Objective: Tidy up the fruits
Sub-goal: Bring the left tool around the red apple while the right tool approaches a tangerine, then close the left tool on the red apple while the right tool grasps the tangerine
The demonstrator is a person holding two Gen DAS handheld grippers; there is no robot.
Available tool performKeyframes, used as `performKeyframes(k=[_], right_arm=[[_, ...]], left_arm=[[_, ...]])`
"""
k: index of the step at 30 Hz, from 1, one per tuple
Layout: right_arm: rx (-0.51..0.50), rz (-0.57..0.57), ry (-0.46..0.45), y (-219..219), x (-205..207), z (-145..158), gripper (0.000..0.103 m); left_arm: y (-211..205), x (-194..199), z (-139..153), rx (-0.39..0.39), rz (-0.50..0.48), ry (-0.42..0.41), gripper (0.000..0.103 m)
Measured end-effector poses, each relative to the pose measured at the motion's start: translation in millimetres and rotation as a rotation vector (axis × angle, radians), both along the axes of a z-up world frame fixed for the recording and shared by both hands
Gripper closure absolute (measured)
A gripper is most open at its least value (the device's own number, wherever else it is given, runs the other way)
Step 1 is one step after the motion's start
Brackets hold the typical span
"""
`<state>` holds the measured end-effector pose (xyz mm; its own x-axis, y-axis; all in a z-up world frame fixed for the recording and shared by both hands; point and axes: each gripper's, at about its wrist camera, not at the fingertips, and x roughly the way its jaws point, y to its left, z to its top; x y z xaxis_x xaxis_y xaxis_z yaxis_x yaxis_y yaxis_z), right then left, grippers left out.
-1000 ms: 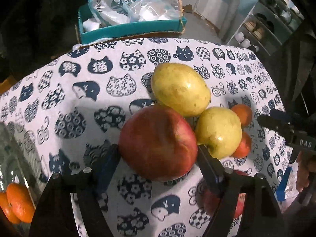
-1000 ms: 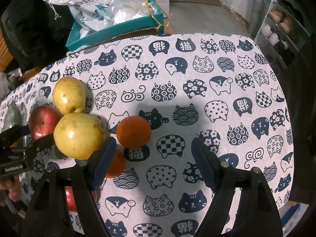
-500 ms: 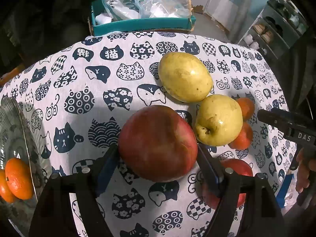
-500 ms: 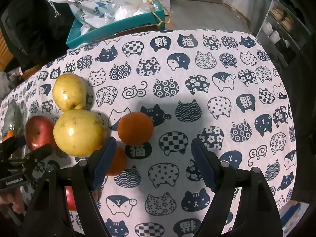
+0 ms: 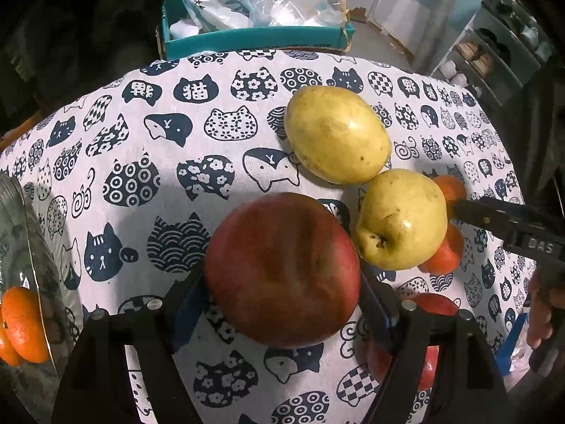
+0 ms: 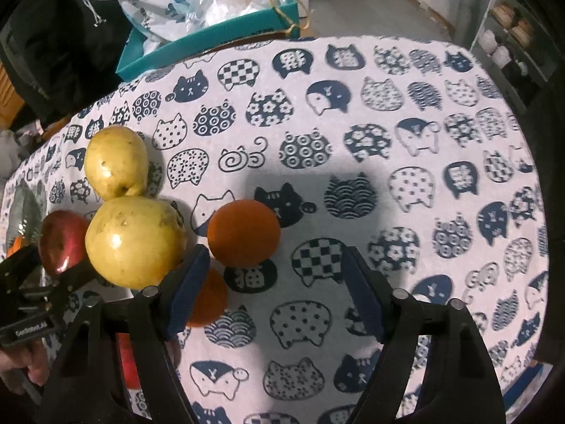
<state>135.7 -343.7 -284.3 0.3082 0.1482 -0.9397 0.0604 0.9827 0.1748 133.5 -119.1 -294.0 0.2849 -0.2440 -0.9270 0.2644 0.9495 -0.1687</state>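
Right now my left gripper (image 5: pixel 282 304) is clamped on the red apple (image 5: pixel 282 268), its pads pressed to both sides, above the cat-print table (image 5: pixel 141 162). Just beside the apple lie two yellow pears (image 5: pixel 400 224). My right gripper (image 6: pixel 272 286) has just been closing but stands open with nothing between its pads, an orange (image 6: pixel 243 233) lying just ahead of its fingertips.

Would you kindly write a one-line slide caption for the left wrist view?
Left gripper holds a red apple above the cat-print tablecloth, beside two yellow pears.
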Motion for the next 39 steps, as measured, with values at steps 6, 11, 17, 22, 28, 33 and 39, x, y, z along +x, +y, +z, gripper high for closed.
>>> performKeyframes(k=[6,11,17,22,28,33,39], right_arm=[[0.065,0.023,0.022,7.5,9.7,-16.1,0.03],[0.049,0.033,0.027,15.1,18.8,-20.6,0.036],[-0.004,0.057,0.03,23.9,27.0,-20.8,0.055],[-0.008,0.055,0.027,25.9,28.7,-20.9,0.055],[0.013,0.033,0.032,13.3,17.8,-19.8,0.056],[-0.013,0.037,0.015,11.2,6.7,-16.5,0.058],[-0.05,0.042,-0.041,15.0,-2.4,4.3,0.058]], left_arm=[[0.9,-1.0,0.6,0.002,0.0,-0.006,0.024],[5.5,-1.9,1.9,-0.001,0.01,-0.008,0.024],[12.0,-2.5,5.0,-0.013,0.029,-0.011,0.024],[18.5,-3.9,10.3,-0.021,0.04,-0.021,0.024],[23.3,-5.7,13.2,-0.03,0.058,-0.023,0.024],[23.1,-8.3,19.1,-0.033,0.059,-0.036,0.024],[28.9,-13.5,34.4,-0.043,0.075,-0.065,0.024]])
